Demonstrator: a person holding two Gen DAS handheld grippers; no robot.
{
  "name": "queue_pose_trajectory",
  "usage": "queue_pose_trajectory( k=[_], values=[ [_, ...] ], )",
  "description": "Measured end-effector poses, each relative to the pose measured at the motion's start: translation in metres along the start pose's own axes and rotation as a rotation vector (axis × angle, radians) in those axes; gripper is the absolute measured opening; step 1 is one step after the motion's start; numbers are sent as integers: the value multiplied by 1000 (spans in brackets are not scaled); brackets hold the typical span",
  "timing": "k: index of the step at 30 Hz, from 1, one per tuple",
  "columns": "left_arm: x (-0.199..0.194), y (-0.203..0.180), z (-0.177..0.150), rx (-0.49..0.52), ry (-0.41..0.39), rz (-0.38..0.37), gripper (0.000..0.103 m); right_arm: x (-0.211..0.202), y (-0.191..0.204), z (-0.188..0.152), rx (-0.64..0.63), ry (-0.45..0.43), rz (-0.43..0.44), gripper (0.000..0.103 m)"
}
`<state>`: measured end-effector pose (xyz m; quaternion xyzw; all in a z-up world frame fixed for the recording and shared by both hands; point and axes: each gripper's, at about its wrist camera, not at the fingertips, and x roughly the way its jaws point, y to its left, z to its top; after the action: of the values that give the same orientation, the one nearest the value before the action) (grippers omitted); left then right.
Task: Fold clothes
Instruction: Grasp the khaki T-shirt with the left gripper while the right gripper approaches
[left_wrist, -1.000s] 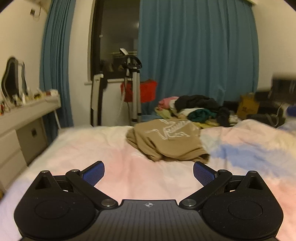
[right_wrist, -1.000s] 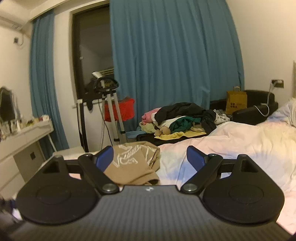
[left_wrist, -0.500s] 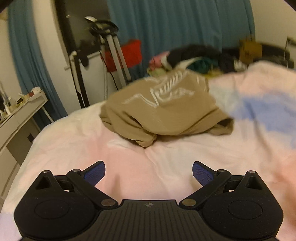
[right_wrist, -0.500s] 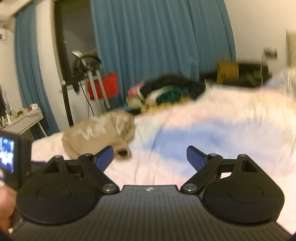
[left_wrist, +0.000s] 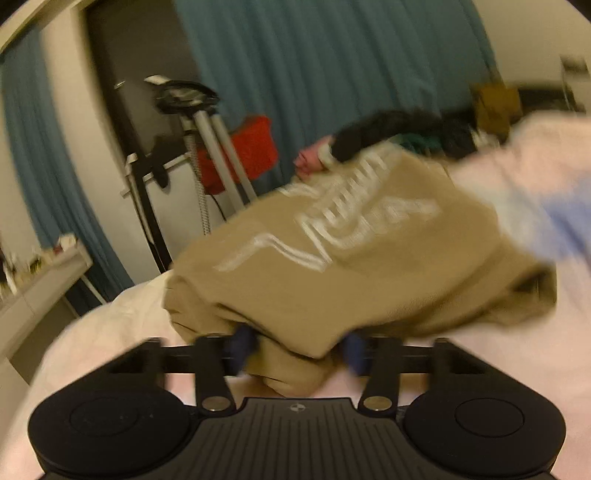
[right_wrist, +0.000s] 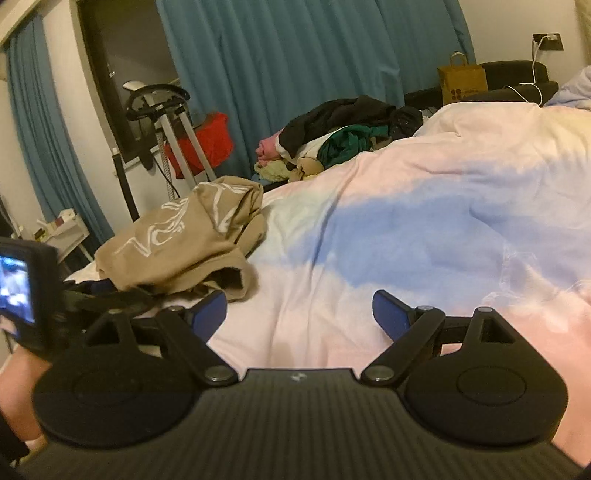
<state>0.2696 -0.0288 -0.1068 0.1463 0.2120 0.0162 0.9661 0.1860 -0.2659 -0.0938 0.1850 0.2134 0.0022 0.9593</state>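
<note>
Left claw (left_wrist: 299, 349) has advanced into tan shirt (left_wrist: 332, 258) on bed (right_wrist: 369, 258), fingers half-closed around its near fold, grip unconfirmed. Right claw (right_wrist: 299, 314) wide open, empty, beside shirt. Folding unstarted.

Left gripper (left_wrist: 297, 349) is sitting right at the near edge of the tan sweatshirt (left_wrist: 354, 266), a fold of fabric hanging down between its jaws. Jaws are looking partly closed around it, but it's all blurry. Bed (left_wrist: 122, 332) is stretching out under everything, teal curtain (left_wrist: 332, 74) hanging way beyond.
</note>
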Motion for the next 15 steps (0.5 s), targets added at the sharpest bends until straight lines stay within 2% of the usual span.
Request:
queue_pose_trajectory(
  k=[1, 3, 8, 15],
  values=[
    [-4, 9, 3, -55, -19, -6, 12, 0, -1, -1, 7, -8, 2, 87],
    [-20, 25, 10, -111, -55, -16, 6, -3, 1, -1, 8, -30, 15, 87],
    [-86, 56, 30, -179, -158, -61, 5, -23, 16, 2, -51, -101, 60, 88],
    [-205, 88, 30, -243, -223, -141, 5, -69, 52, -8, -166, -142, 124, 87]
  ],
)
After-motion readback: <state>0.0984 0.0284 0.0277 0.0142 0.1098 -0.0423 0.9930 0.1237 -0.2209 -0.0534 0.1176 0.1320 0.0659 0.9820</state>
